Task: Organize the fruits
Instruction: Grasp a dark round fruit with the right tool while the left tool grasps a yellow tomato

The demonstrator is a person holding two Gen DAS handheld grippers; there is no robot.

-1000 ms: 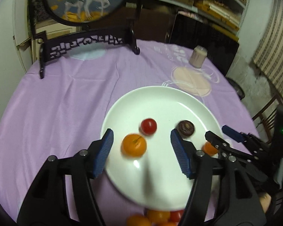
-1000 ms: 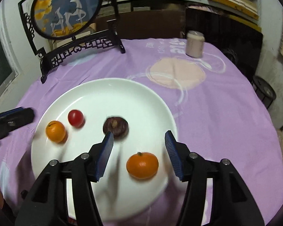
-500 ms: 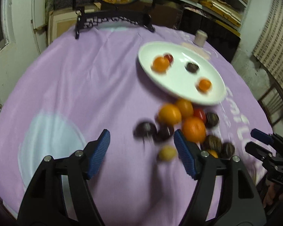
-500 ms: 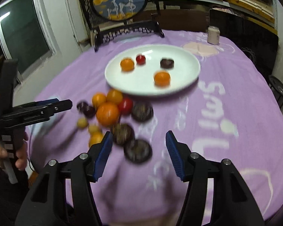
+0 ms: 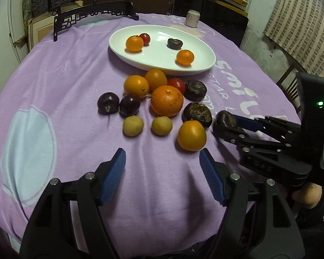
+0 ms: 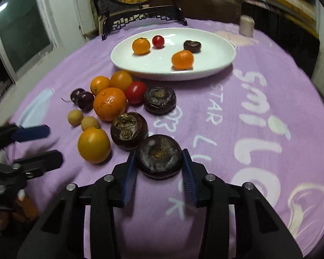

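Note:
A white plate [image 5: 207,65] [image 6: 121,62] holds two small oranges, a cherry tomato [image 6: 158,41] and a dark water chestnut [image 6: 192,46]. In front of it a pile of fruit lies on the purple cloth: a big mandarin [image 5: 166,100], oranges, a tomato, two dark plums, two yellow longans, dark chestnuts. My right gripper [image 6: 159,168] [image 5: 223,124] is closing on the nearest dark chestnut [image 6: 158,156] [image 5: 226,117], and both blue pads touch its sides. Nearer than the pile, my left gripper [image 5: 162,164] [image 6: 48,145] hangs open over bare cloth. An orange [image 5: 191,135] lies just beyond its right finger.
The round table carries a purple cloth with white lettering [image 6: 254,99]. At the far edge are a black carved stand with a round picture [image 5: 92,15] and a small pale cup [image 5: 192,18]. A dark chair back [image 5: 209,13] and shelves stand behind; a hand holds each gripper.
Both grippers pulled back from over the plate toward the near pile of fruit. The right gripper's jaws narrowed around the nearest dark chestnut. The left gripper opened a little wider.

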